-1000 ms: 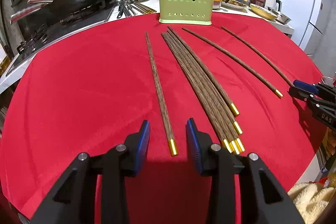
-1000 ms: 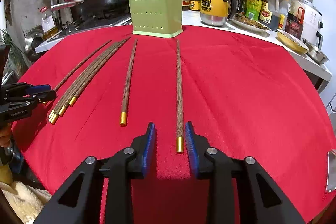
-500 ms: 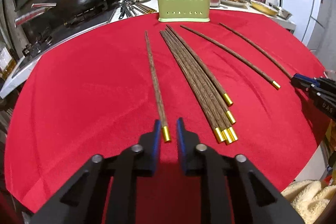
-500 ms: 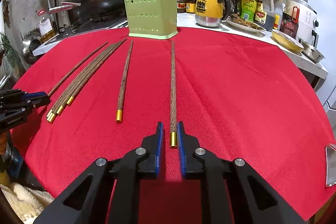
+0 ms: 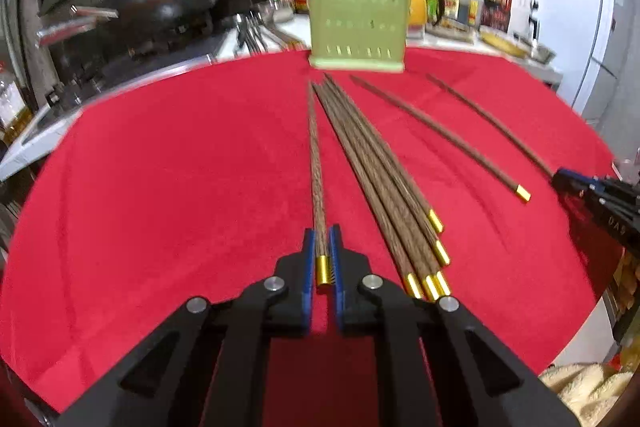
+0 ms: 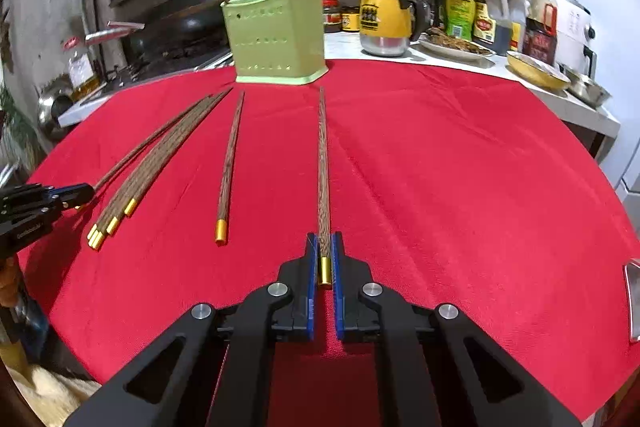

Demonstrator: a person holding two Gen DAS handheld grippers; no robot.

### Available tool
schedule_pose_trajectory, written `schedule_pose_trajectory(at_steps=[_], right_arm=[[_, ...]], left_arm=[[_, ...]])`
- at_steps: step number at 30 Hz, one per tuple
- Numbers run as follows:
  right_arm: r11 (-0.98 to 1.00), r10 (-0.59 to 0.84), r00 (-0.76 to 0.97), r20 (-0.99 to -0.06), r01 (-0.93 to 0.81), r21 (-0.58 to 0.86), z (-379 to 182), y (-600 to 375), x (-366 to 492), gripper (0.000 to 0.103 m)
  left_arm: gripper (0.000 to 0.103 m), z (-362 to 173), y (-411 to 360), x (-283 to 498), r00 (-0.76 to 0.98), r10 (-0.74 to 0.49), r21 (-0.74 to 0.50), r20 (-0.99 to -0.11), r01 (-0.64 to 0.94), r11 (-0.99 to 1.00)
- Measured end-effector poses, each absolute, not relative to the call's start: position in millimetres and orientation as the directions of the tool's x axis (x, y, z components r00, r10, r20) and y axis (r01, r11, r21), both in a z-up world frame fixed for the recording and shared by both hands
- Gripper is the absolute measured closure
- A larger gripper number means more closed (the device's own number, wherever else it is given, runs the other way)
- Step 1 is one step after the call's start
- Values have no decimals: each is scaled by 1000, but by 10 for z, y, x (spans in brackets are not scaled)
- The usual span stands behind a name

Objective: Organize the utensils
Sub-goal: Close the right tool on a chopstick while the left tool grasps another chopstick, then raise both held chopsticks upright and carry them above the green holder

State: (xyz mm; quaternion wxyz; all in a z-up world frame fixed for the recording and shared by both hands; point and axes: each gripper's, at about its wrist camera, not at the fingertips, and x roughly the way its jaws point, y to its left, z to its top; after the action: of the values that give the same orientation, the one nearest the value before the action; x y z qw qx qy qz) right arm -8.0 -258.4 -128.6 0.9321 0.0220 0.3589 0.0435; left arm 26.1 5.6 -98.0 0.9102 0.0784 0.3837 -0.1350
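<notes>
Doubly clamped: held left chopstick (image 5: pixel 316 155) in left tongs (image 5: pixel 321 239), right chopstick (image 6: pixel 323 155) in right tongs (image 6: pixel 325 239), squeezed nearly closed on gold-capped ends farthest from green utensil holder (image 5: pixel 360 27). Called for level lifts, firm grip, then points tipped down into holder.

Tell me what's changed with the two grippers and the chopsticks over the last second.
Both jaws closed. The left hand-held gripper clamped the gold-capped end of the lone chopstick; the right hand-held gripper did likewise on the rightmost chopstick. The bundle, the other single chopstick and the green holder stayed put.
</notes>
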Motion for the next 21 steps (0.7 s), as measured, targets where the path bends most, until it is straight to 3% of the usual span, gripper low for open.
schedule_pose_trajectory(at_steps=[12, 21], right_arm=[[991, 135, 870, -473, -108, 83, -314, -2598, -347, 96], [991, 137, 934, -331, -127, 51, 350, -2604, -450, 96]], left_arm=[[96, 98, 417, -11, 887, -193, 25, -419, 223, 974], [96, 527, 571, -144, 937, -187, 2, -294, 196, 981]])
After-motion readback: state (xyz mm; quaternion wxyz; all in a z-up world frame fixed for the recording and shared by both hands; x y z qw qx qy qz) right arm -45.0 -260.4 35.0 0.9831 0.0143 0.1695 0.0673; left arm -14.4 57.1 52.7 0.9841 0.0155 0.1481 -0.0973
